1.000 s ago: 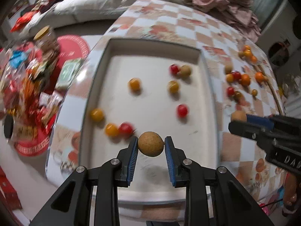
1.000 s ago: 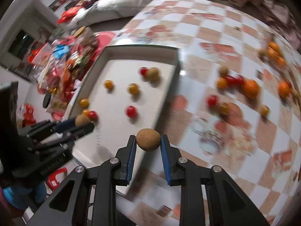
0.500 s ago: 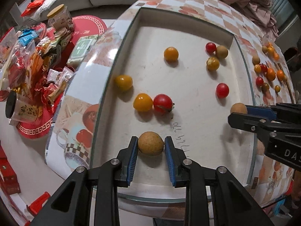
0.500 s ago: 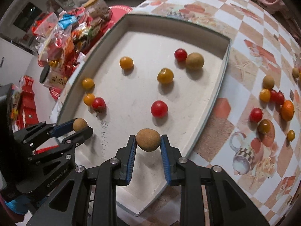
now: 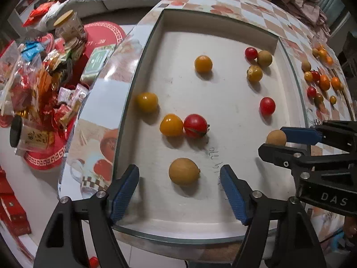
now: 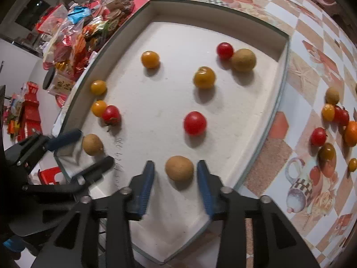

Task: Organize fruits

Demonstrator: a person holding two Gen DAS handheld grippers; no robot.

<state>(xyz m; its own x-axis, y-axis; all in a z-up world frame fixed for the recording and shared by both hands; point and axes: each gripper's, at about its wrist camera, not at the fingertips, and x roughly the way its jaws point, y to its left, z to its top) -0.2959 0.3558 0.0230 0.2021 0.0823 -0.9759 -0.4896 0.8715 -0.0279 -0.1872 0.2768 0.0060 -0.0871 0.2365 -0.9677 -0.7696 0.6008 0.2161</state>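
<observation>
Both grippers have let go: left gripper [image 5: 179,188] and right gripper [image 6: 175,182] stand wide around their longans [image 5: 183,172] [image 6: 179,168] in the tray [image 6: 280,102]; lift straight up, don't nudge them.

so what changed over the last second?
Both grippers let go. The left gripper opened and its longan now lies on the tray; the right gripper opened too, its longan resting on the tray floor between the fingers. Both came in lower over the tray first. The tomatoes in the tray and the fruit on the table stayed put.
</observation>
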